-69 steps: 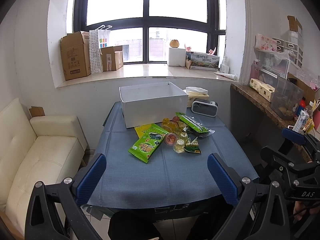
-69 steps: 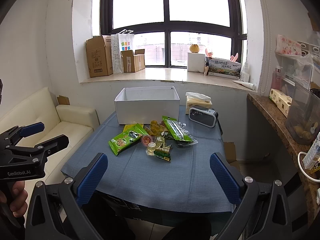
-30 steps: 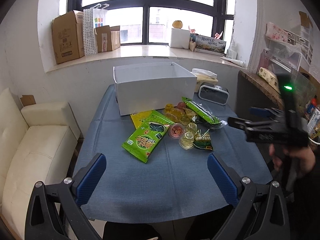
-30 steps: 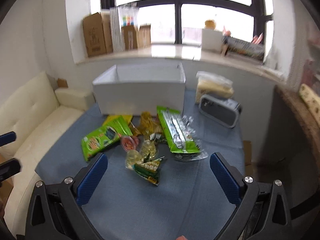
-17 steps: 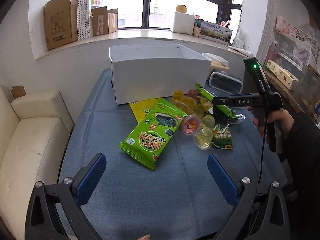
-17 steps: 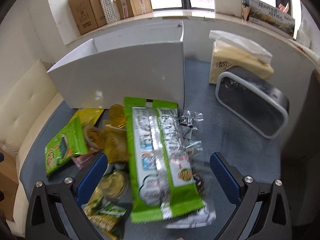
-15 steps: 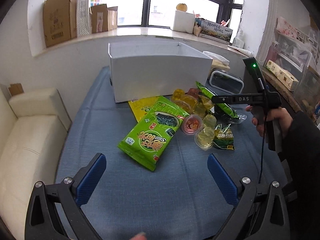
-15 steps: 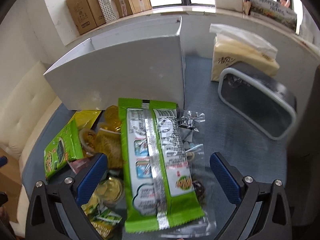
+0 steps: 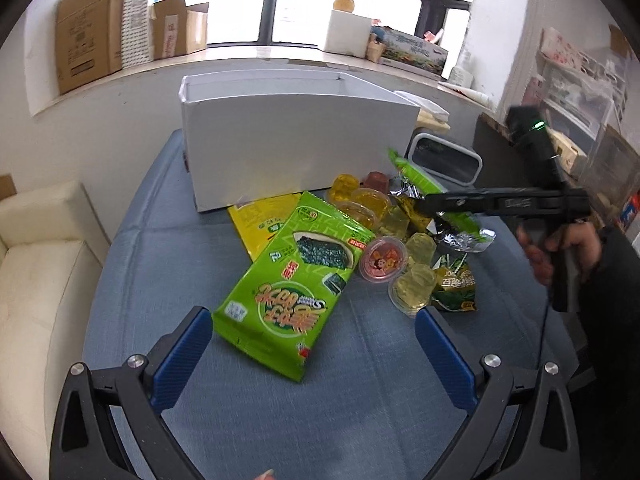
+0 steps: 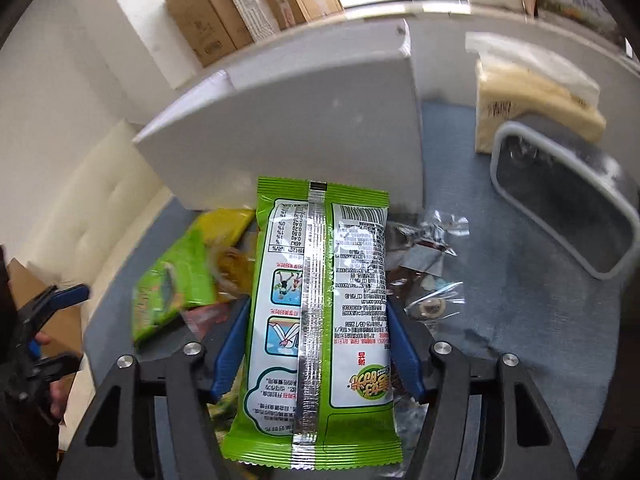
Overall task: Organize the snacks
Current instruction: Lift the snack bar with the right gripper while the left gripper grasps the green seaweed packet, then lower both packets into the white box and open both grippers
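A long green snack packet (image 10: 320,300) lies back side up on the pile, pointing at the white box (image 10: 300,152). My right gripper (image 10: 316,344) straddles it; its jaws are closing and the blue pads touch both long edges. In the left wrist view the right gripper (image 9: 432,206) reaches in over that packet (image 9: 416,178). My left gripper (image 9: 312,344) hangs open above the blue tablecloth (image 9: 360,400), just short of a green seaweed bag (image 9: 296,288). Jelly cups (image 9: 414,290), a red-lidded cup (image 9: 384,260) and a yellow packet (image 9: 260,220) lie around it.
The open white box (image 9: 296,152) stands at the back of the table. A grey-framed device (image 9: 444,160) and a tissue pack (image 10: 528,96) sit to its right. A cream sofa (image 9: 36,272) is on the left. A small green packet (image 9: 456,288) lies beside the cups.
Both grippers have dropped forward and down toward the snack pile. The right jaws went from wide open to narrowed around the long green packet. The left jaws stayed wide.
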### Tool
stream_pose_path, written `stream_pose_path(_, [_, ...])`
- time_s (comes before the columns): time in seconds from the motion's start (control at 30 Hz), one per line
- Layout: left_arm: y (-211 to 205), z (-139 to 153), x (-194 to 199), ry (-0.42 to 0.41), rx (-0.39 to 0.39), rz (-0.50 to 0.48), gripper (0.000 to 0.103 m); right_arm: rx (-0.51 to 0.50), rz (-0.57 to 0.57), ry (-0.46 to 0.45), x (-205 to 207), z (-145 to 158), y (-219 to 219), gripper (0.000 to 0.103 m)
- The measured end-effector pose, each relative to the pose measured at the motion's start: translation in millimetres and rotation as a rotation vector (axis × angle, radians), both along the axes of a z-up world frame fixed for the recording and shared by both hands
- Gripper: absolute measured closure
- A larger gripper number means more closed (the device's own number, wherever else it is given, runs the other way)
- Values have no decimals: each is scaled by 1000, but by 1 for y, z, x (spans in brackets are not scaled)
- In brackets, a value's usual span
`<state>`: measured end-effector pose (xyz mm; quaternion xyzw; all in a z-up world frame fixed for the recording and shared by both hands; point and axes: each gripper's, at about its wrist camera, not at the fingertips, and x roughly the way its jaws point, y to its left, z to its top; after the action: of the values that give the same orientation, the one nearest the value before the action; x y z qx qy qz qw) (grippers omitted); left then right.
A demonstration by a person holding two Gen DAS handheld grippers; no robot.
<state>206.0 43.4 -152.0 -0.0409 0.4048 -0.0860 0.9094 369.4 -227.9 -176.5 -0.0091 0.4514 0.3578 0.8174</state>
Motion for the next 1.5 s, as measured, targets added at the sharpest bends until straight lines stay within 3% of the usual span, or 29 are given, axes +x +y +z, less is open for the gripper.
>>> stream_pose_path(0.23, [-11, -4, 25, -3, 93, -150, 0, 57, -25, -108, -66, 54, -14, 34])
stream_pose_path(0.4, [-14, -22, 52, 3, 189, -241, 0, 119, -17, -166, -118, 85, -27, 34])
stream_pose_path(0.67, [-10, -54, 83, 84, 245, -295, 0, 157, -51, -173, -162, 99, -44, 34])
stream_pose_path(0.7, [-11, -55, 84, 87, 251, -296, 8, 159, -50, -170, -166, 99, -44, 34])
stream_pose_path(0.73, [-11, -56, 84, 92, 244, -298, 26, 156, -50, -176, -167, 98, -44, 34])
stream_pose_path(0.9, [-8, -42, 75, 73, 193, -289, 32, 151, -59, -172, -173, 94, -44, 34])
stream_pose_path(1.03, [-2, -20, 53, 24, 175, -206, 32, 137, -84, -176, -175, 90, -39, 34])
stream_pose_path(1.23, [13, 35, 32, -32, 50, 23, 32, 76, -176, -215, -167, 87, -21, 34])
stream_pose_path(1.37, [27, 70, 38, -63, 4, 105, 32, 74, -205, -264, -149, 94, -5, 34])
stream_pose_path(1.5, [35, 101, 70, -102, -24, 158, 32, 69, -208, -306, -108, 106, 19, 34])
